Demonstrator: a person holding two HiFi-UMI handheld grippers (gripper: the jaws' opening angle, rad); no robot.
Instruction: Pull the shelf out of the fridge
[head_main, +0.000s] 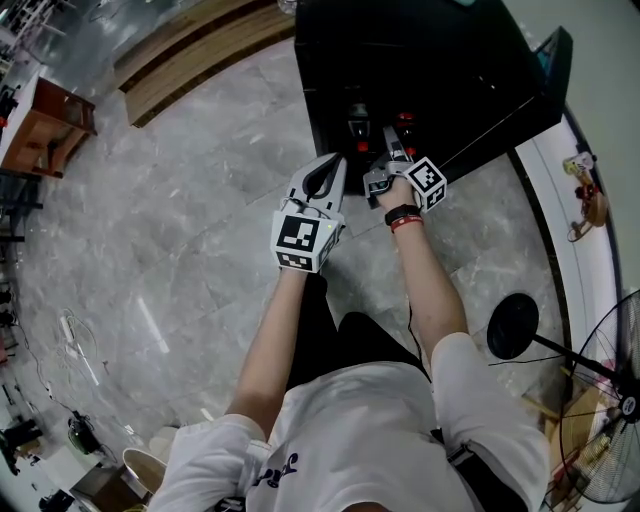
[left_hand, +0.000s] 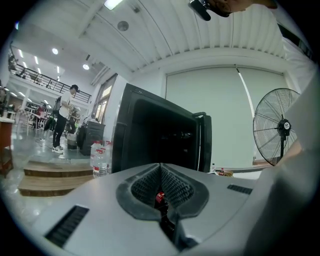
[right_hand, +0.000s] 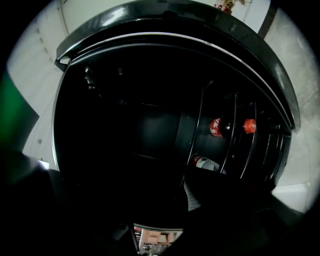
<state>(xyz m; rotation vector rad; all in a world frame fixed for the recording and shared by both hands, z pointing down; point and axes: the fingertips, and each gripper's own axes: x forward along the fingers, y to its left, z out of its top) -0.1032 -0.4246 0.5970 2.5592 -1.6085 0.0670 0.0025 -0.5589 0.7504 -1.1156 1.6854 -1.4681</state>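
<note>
The black fridge (head_main: 420, 70) stands open ahead of me, its door (head_main: 545, 70) swung to the right. In the right gripper view its dark inside shows a wire shelf (right_hand: 235, 142) with red-capped bottles (right_hand: 225, 126) lying behind the wires. My right gripper (head_main: 392, 142) reaches into the opening beside the bottles (head_main: 405, 120); one pale pad (right_hand: 192, 196) shows in the dark, the jaws stand apart and nothing shows between them. My left gripper (head_main: 322, 185) hangs just outside the fridge front, its jaws (left_hand: 161, 172) shut together with nothing held.
A standing fan (head_main: 605, 440) and its round base (head_main: 512, 325) are at my right, by a white ledge (head_main: 590, 250). Wooden steps (head_main: 190, 50) lie far left. Water bottles (left_hand: 100, 157) stand left of the fridge; a person (left_hand: 64, 120) stands far off.
</note>
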